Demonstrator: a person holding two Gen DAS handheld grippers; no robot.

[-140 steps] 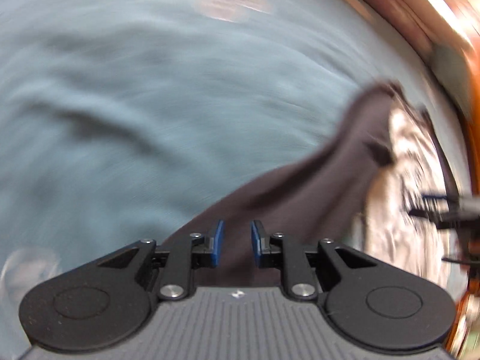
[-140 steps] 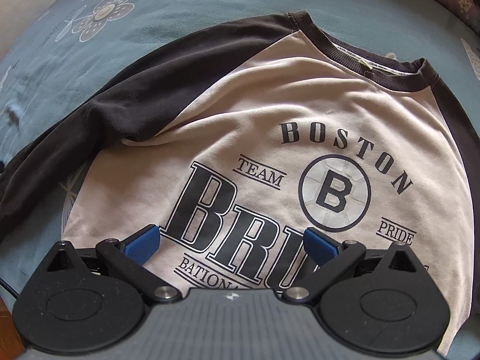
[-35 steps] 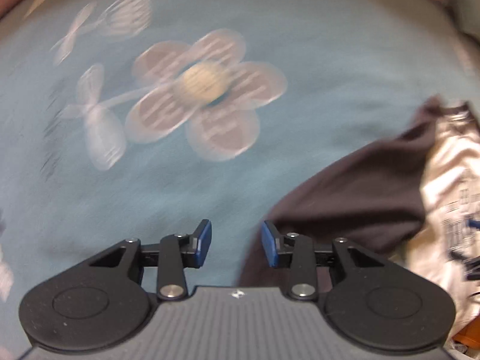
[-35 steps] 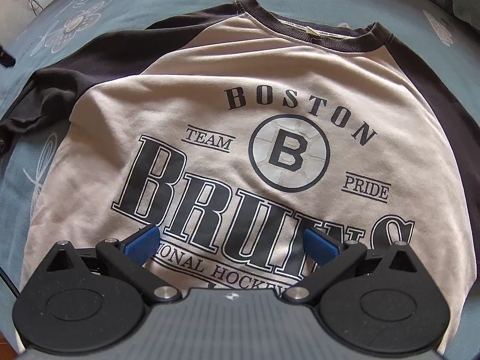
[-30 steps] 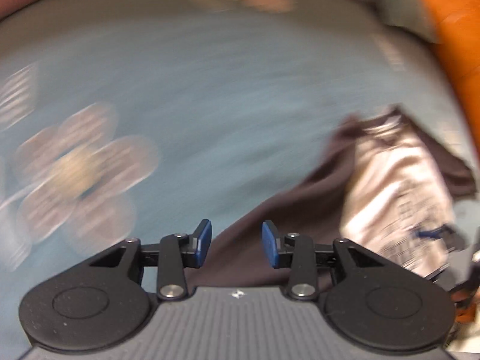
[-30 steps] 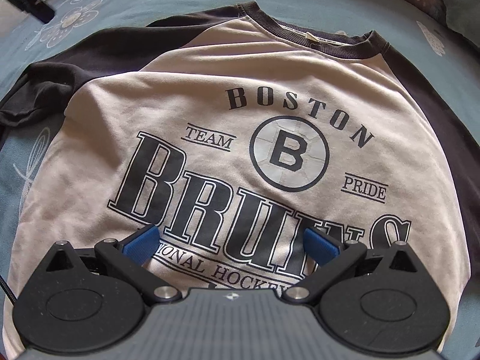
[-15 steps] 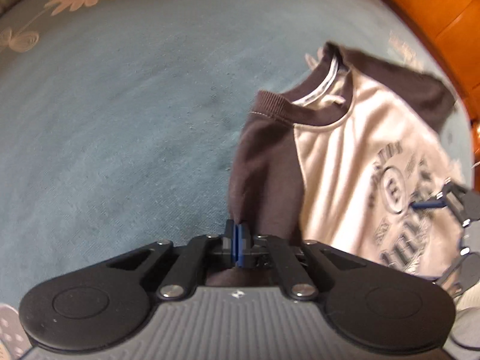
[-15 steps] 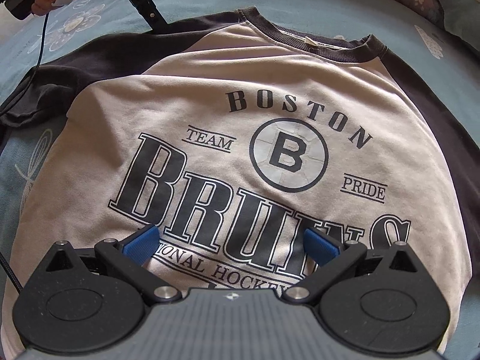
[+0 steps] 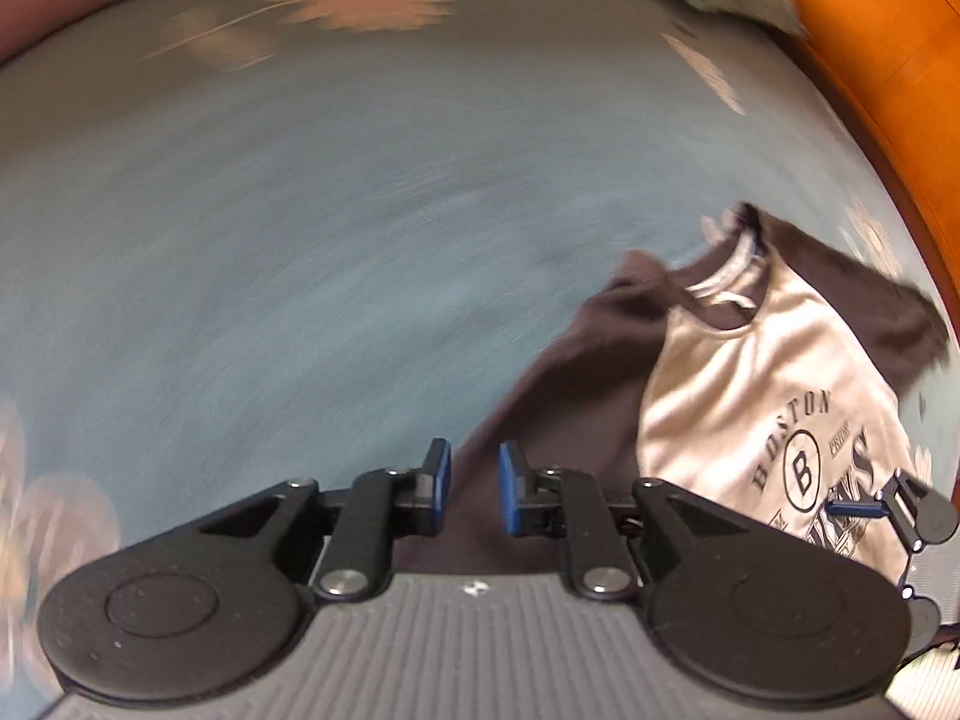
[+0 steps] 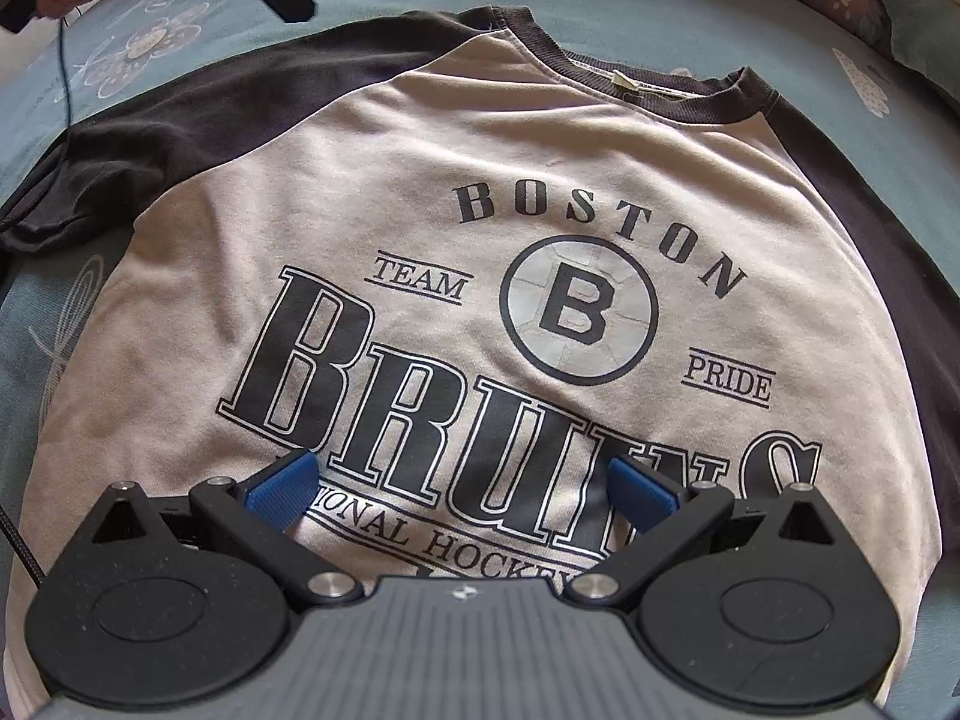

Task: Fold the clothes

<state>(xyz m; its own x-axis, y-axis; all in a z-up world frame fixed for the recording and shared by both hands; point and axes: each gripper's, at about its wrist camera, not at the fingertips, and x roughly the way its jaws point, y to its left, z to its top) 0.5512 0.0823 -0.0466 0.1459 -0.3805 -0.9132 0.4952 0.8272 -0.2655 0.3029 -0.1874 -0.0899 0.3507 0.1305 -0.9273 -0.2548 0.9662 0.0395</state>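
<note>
Left tongs (image 9: 474,489) just opened off dark sleeve (image 9: 558,396); headboard (image 9: 870,60) beyond.

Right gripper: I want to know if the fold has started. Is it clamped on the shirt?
No, the right gripper stands with its blue pads wide apart over the printed front of the shirt, pinching no cloth.

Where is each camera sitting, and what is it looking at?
Left wrist: rides the left gripper, aimed down at the dark sleeve and blue bedspread; own open fingers show.
Right wrist: rides the right gripper, looking down on the shirt; own wide-open fingers show.
Shared: the shirt, and each shows the other gripper.
</note>
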